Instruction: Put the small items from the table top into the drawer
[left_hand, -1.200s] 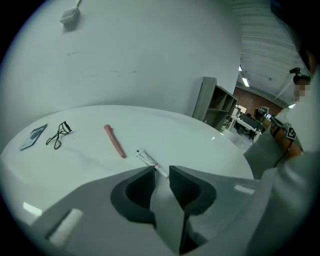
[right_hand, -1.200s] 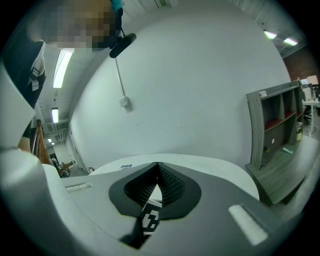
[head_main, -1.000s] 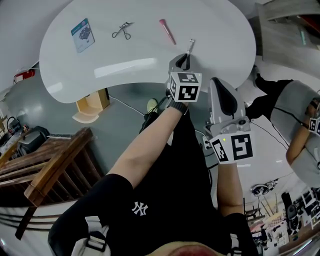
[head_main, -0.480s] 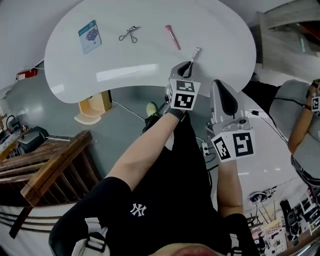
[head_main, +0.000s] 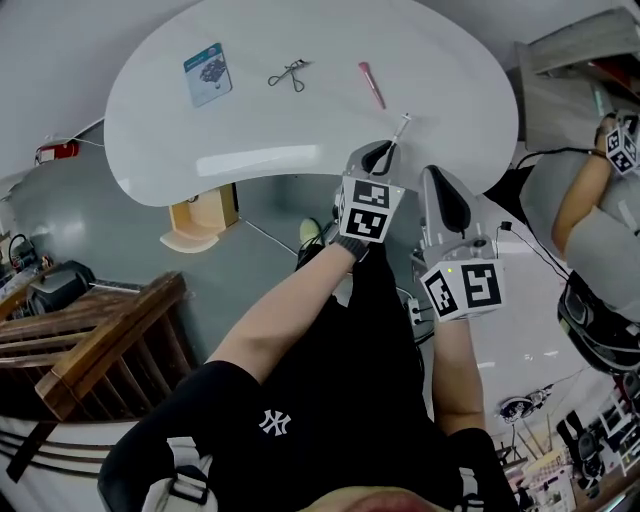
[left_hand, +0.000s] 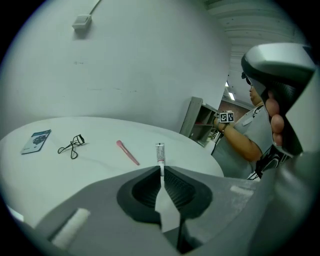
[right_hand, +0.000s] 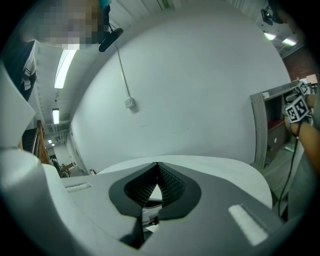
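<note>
Toward the far left edge of the white surface (head_main: 300, 140) a small blue packet (head_main: 207, 73) is lying, with an eyelash curler (head_main: 288, 73) further along the far side and a pink stick (head_main: 371, 84) to the right of that, all well apart from one another. The tube (head_main: 400, 129) is lying close to the near edge on the right. Its long axis is pointing straight away from the left tongs (left_hand: 161, 171), in line with them. These tongs are narrowed to a slit, and the tube's near end is sitting in that slit at the tips, so they appear to be pinching it. The left hand is clearly the nearer one. The pink stick is lying near the tube's far end but clear of it, so there is open room for drawing the tube back over the near edge. The right tongs (head_main: 434, 176) are hanging off the surface to the right, pressed together on nothing. No view is showing the drawer.
</note>
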